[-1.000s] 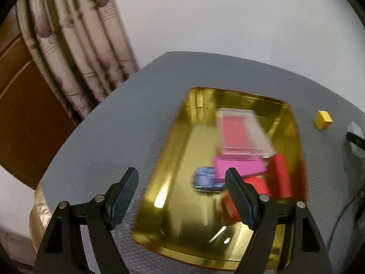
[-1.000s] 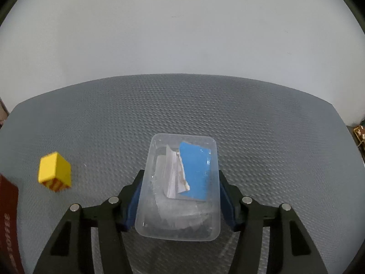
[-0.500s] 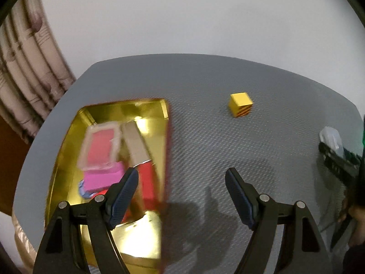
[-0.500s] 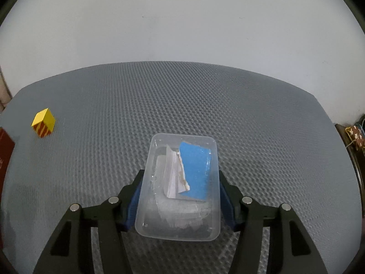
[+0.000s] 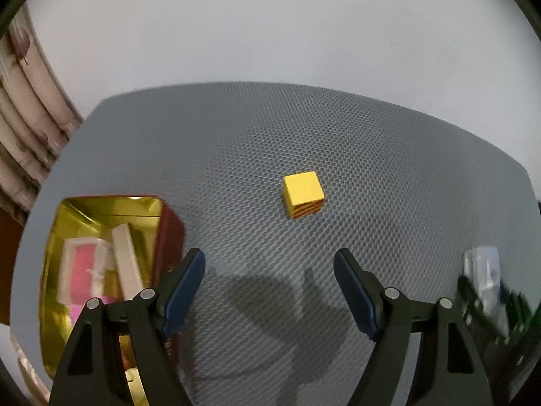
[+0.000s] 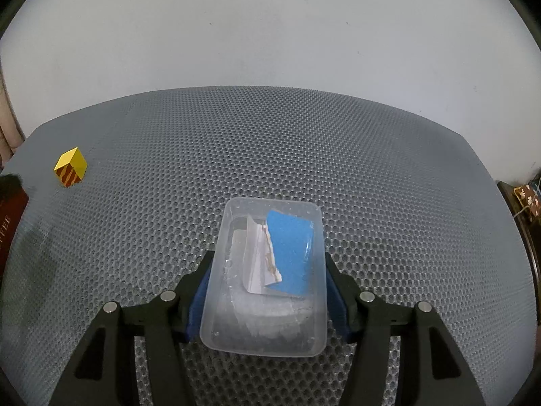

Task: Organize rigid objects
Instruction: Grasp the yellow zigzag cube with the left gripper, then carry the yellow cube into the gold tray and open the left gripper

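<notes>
A yellow cube (image 5: 302,194) with red-striped sides sits alone on the grey mesh table, ahead of my left gripper (image 5: 268,280), which is open and empty. The same cube (image 6: 71,172) appears far left in the right wrist view. My right gripper (image 6: 267,287) is shut on a clear plastic box (image 6: 270,270) with blue and white paper inside; its blue pads press on the box's two long sides. That box (image 5: 481,270) shows blurred at the right edge of the left wrist view. A gold tray (image 5: 61,338) at the left holds pink, white and red items.
The tray's dark red outer wall (image 6: 10,213) shows at the left edge of the right wrist view. A curtain (image 5: 20,128) hangs beyond the table's left side. A white wall stands behind the table. Patterned objects (image 6: 527,199) lie off the table's right edge.
The left gripper has swung right, away from over the gold tray, and now faces the yellow cube. The right gripper has carried the clear box rightward; the cube has slid left in its view.
</notes>
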Demonstrator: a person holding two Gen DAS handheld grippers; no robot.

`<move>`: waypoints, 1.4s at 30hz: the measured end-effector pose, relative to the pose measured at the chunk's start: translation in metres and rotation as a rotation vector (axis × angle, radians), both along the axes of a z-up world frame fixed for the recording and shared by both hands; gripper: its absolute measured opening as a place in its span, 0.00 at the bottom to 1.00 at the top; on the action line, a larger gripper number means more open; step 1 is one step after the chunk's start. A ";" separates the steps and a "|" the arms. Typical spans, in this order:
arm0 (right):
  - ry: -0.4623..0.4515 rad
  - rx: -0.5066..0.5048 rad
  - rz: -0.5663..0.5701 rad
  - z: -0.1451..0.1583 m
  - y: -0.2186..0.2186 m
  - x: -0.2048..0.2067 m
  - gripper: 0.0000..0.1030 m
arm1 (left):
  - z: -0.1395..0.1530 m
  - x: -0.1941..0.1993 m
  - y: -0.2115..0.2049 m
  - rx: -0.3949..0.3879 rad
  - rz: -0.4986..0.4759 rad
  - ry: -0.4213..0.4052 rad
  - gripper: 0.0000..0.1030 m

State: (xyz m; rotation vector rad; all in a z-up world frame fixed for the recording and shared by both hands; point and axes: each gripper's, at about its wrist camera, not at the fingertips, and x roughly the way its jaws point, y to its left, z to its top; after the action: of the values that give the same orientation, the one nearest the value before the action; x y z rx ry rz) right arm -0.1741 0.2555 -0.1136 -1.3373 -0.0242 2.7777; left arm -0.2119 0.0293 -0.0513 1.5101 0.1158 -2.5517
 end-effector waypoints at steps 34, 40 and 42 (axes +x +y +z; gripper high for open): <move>0.000 -0.021 -0.001 0.008 -0.011 0.009 0.60 | -0.038 -0.081 -0.011 0.083 0.060 -0.147 0.26; 0.000 -0.022 -0.002 0.009 -0.012 0.010 0.60 | -0.033 -0.072 -0.011 0.053 0.039 -0.134 0.26; 0.000 -0.022 -0.002 0.008 -0.009 0.010 0.60 | -0.029 -0.067 -0.010 0.033 0.026 -0.123 0.26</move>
State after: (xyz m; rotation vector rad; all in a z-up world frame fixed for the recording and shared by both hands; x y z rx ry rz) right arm -0.1642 0.2463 -0.1056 -1.3415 0.0074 2.7843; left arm -0.2794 0.0189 -0.0805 1.6615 0.1616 -2.4409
